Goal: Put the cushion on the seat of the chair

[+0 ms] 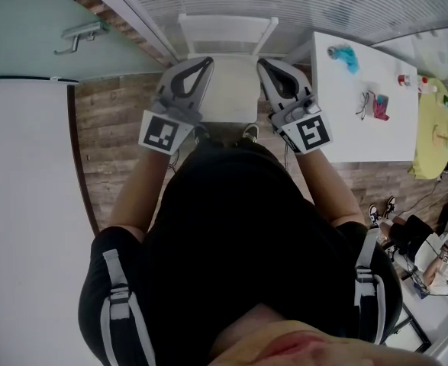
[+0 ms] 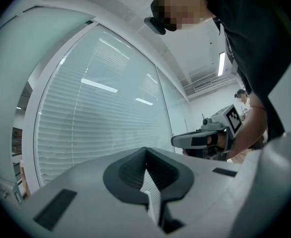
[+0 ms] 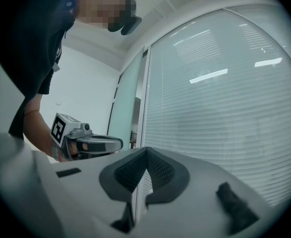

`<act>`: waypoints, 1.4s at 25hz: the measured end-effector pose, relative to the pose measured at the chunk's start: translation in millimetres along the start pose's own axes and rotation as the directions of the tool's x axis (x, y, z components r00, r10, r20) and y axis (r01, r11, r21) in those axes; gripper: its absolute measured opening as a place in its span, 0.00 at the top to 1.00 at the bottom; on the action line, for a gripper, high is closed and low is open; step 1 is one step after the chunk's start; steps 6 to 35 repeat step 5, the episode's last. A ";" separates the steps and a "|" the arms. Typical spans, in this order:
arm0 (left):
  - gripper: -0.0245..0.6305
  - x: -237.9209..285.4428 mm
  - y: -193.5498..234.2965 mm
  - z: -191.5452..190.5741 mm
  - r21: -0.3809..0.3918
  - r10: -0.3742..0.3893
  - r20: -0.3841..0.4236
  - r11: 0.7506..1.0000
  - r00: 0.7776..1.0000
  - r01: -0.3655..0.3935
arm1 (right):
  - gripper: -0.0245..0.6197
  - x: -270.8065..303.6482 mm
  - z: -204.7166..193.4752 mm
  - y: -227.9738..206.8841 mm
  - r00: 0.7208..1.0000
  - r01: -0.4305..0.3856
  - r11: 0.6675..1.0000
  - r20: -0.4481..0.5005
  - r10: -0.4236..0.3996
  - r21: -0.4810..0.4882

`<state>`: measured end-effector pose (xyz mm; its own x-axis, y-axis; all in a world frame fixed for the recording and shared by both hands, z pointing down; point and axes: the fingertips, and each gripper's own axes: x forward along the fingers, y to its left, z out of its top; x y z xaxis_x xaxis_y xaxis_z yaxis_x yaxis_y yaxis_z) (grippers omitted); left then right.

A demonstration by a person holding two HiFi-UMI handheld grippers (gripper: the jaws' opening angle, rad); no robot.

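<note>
Your left claw [image 1: 205, 62] and right claw [image 1: 263, 62] are both pressed together on nothing. They are held level over the chair [image 1: 227, 30], one at each side edge of its seat [image 1: 231, 90]. That fits hands about to fetch the cushion, or just off it, so hold steady and check the seat. It shows one pale, flat square; I cannot tell whether that is cushion or bare seat.

Right gripper [image 3: 144, 171] closed, facing blinds [image 3: 224, 118]
</note>
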<state>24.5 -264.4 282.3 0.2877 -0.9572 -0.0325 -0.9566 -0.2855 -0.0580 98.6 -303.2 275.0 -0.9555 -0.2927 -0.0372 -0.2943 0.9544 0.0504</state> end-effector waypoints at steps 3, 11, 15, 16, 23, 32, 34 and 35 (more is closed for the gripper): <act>0.95 1.2 -0.8 -0.3 0.010 -0.003 0.000 1.000 1.000 0.003 | 0.94 -1.4 -1.5 -1.8 1.000 0.003 1.000 -0.007 -0.003 -0.003; 0.95 2.3 -1.4 -1.1 0.017 -0.004 -0.001 1.000 1.000 0.004 | 0.94 -3.7 -5.4 -3.5 1.000 0.001 1.000 -0.016 -0.001 -0.010; 0.95 2.3 -1.4 -1.1 0.017 -0.004 -0.001 1.000 1.000 0.004 | 0.94 -3.7 -5.4 -3.5 1.000 0.001 1.000 -0.016 -0.001 -0.010; 0.95 2.3 -1.4 -1.1 0.017 -0.004 -0.001 1.000 1.000 0.004 | 0.94 -3.7 -5.4 -3.5 1.000 0.001 1.000 -0.016 -0.001 -0.010; 0.95 2.3 -1.4 -1.1 0.017 -0.004 -0.001 1.000 1.000 0.004 | 0.94 -3.7 -5.4 -3.5 1.000 0.001 1.000 -0.016 -0.001 -0.010; 0.95 2.3 -1.4 -1.1 0.017 -0.004 -0.001 1.000 1.000 0.004 | 0.94 -3.7 -5.4 -3.5 1.000 0.001 1.000 -0.016 -0.001 -0.010; 0.95 2.3 -1.4 -1.1 0.017 -0.004 -0.001 1.000 1.000 0.004 | 0.94 -3.7 -5.4 -3.5 1.000 0.001 1.000 -0.016 -0.001 -0.010; 0.95 2.3 -1.4 -1.1 0.017 -0.004 -0.001 1.000 1.000 0.004 | 0.94 -3.7 -5.4 -3.5 1.000 0.001 1.000 -0.016 -0.001 -0.010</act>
